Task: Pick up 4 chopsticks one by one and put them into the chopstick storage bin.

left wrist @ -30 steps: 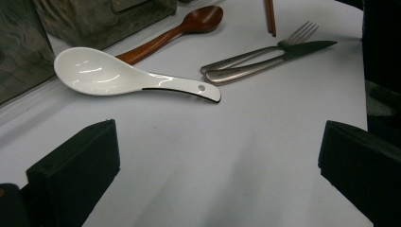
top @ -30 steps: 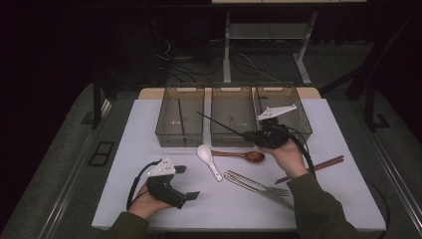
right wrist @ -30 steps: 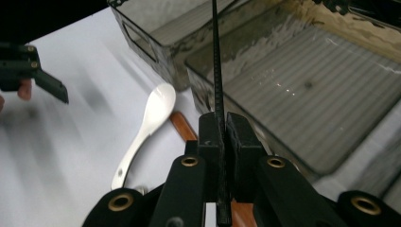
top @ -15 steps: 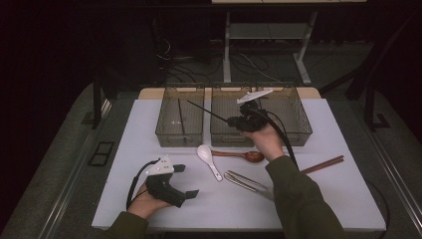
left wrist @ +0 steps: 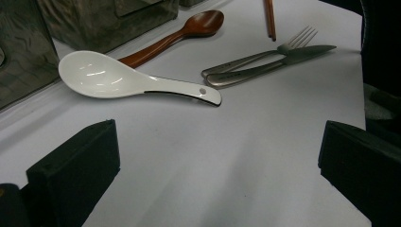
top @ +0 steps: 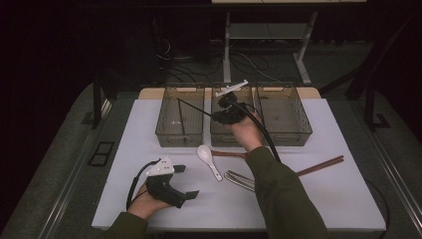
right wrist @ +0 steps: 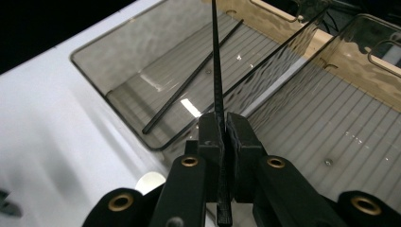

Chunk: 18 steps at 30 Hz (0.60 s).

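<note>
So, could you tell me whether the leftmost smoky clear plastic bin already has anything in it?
Not empty: one thin black chopstick lies on the leftmost smoky clear plastic bin's floor; the right gripper holds a second above it.

The right gripper [top: 225,112] hangs over the middle bin [top: 219,135], pinching a black chopstick [top: 195,109] that slants left over the left bin [top: 171,137], where another black stick [top: 182,119] lies. The left gripper [top: 185,181] rests near the table's [top: 338,199] left front. A white spoon [top: 208,158], a wooden spoon [top: 230,155], a fork [top: 238,179] and brown chopsticks [top: 323,165] lie between.
</note>
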Each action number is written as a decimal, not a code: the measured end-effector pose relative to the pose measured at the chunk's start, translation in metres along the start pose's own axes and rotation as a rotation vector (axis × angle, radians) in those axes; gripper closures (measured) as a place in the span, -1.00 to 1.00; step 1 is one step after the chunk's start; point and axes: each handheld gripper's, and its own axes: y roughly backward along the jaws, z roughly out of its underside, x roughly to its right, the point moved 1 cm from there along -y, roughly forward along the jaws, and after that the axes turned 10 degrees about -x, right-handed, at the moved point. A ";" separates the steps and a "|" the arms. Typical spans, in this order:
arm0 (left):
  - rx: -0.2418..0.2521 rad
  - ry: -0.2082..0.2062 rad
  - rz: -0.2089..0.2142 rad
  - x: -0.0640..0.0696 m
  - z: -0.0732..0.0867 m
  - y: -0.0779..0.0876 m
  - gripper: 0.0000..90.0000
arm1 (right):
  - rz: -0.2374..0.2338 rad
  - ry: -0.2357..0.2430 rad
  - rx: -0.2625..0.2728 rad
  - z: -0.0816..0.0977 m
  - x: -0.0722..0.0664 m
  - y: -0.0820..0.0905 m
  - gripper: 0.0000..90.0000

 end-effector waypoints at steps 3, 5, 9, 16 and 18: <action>0.000 -0.004 -0.001 0.000 0.000 0.000 -1.00 | 0.009 0.002 -0.021 -0.007 -0.004 -0.010 0.90; 0.000 -0.007 -0.003 0.000 0.000 0.000 -1.00 | 0.015 0.002 -0.031 -0.011 -0.006 -0.017 0.90; 0.010 -0.001 0.002 0.000 0.000 0.000 -1.00 | 0.020 -0.011 -0.052 -0.018 -0.009 -0.033 0.90; 0.002 -0.010 0.003 0.000 -0.001 0.000 -1.00 | 0.032 -0.033 -0.073 -0.030 -0.012 -0.058 0.90; 0.001 -0.009 0.006 -0.001 -0.001 0.000 -1.00 | 0.031 -0.034 -0.073 -0.035 -0.014 -0.064 0.88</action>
